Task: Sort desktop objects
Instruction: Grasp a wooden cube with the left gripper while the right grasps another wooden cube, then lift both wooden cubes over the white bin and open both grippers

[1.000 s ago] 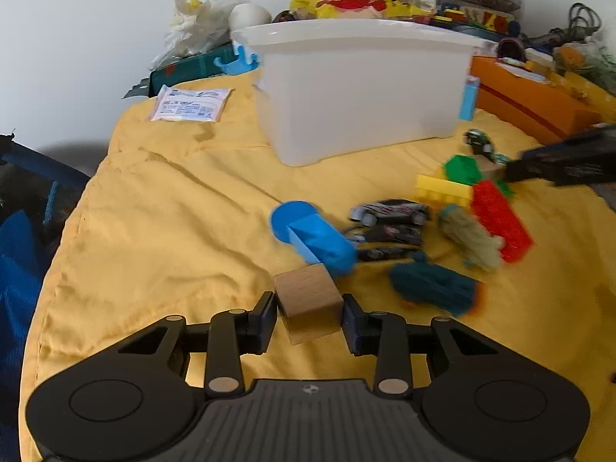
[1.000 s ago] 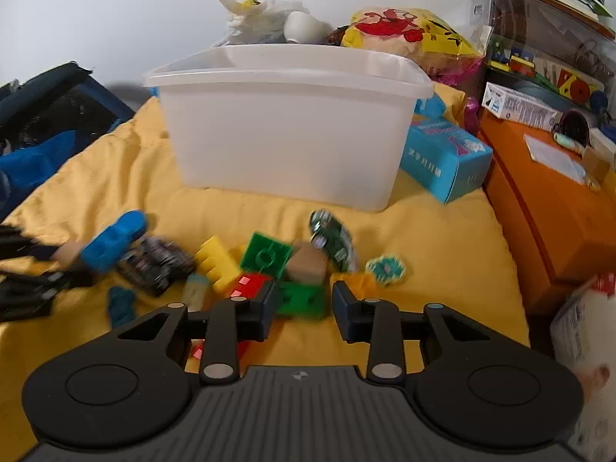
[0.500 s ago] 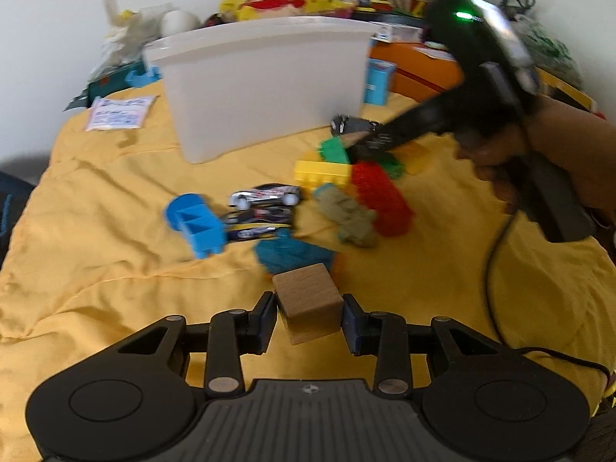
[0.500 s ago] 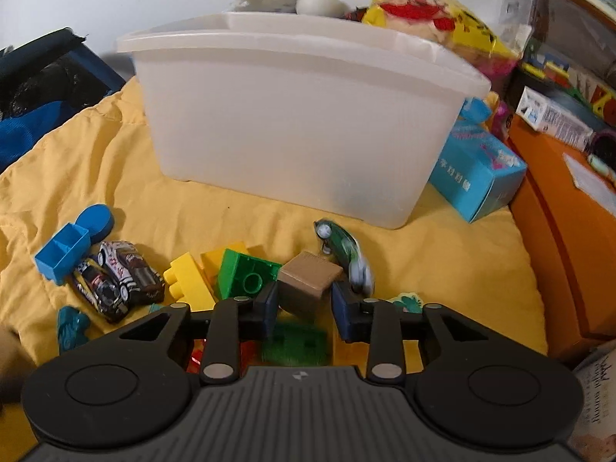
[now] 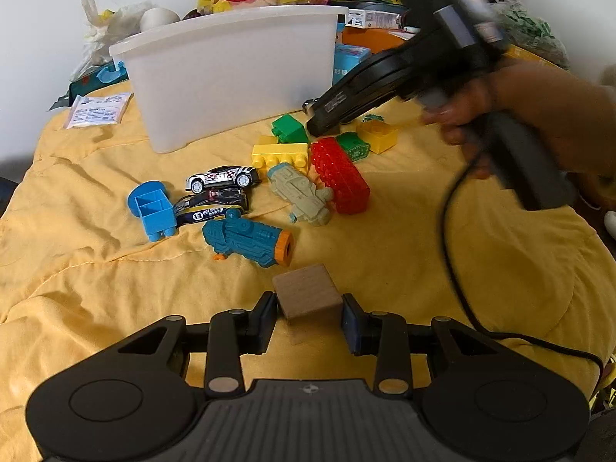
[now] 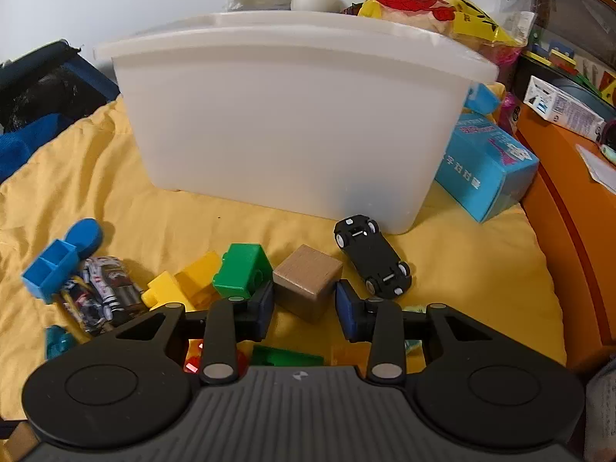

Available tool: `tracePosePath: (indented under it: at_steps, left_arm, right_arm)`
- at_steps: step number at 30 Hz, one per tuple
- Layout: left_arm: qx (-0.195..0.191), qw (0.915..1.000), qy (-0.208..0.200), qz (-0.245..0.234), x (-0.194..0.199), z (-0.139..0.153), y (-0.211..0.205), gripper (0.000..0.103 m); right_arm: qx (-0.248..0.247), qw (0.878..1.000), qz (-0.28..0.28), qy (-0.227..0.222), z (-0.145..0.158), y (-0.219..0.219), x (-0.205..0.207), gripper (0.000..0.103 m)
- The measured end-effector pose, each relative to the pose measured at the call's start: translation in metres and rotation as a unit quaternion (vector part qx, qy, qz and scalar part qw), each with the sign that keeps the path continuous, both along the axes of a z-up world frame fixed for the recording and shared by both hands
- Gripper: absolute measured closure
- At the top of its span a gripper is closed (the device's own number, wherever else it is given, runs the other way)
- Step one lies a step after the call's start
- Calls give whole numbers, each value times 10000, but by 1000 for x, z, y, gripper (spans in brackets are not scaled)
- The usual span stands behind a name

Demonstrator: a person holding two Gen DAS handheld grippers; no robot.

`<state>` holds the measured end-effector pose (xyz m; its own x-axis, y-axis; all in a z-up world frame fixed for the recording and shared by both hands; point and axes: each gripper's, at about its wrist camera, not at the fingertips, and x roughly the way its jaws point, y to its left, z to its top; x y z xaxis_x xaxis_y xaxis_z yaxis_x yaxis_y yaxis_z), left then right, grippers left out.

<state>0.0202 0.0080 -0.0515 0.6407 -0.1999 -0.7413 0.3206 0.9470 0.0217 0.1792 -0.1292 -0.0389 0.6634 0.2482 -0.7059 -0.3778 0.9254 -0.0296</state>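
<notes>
My left gripper point(image 5: 308, 319) is shut on a wooden cube point(image 5: 306, 294), held just above the yellow cloth point(image 5: 96, 269). My right gripper point(image 6: 304, 308) reaches down by the white bin point(image 6: 288, 115); its jaws are opening, and a second wooden cube point(image 6: 308, 281) rests on the cloth between the fingertips, with a gap at the right pad. In the left wrist view a hand holds the right gripper point(image 5: 327, 119) over the bricks. Loose toys lie before the bin point(image 5: 231, 77): a red brick point(image 5: 340, 173), a yellow brick point(image 5: 279, 154), a green brick point(image 6: 240, 271) and a teal toy gun point(image 5: 250, 240).
An overturned black toy car point(image 6: 371, 254) lies just right of the second cube. Two toy cars point(image 5: 221, 179) and a blue toy point(image 5: 152, 208) sit at the left. A blue box point(image 6: 485, 165) and an orange cabinet point(image 6: 569, 211) stand at the right. A black cable point(image 5: 454, 269) trails over the cloth.
The left gripper has carried its cube to the right, past the toys. The right gripper has closed in on the second cube by the bin, and its jaws have spread wider.
</notes>
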Motion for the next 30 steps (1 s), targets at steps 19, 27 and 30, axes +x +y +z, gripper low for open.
tracePosePath:
  at_steps: [19, 27, 30]
  left_arm:
    - [-240, 9991, 132, 338, -2, 2, 3, 67]
    - [-291, 9990, 139, 318, -2, 5, 9, 67]
    - [-310, 9990, 54, 332, -1, 9, 12, 67]
  right_arm:
    - [11, 9977, 612, 308, 2, -20, -128, 64]
    - [87, 9984, 465, 295, -1, -23, -130, 63]
    - [42, 9987, 455, 231, -3, -20, -130, 63]
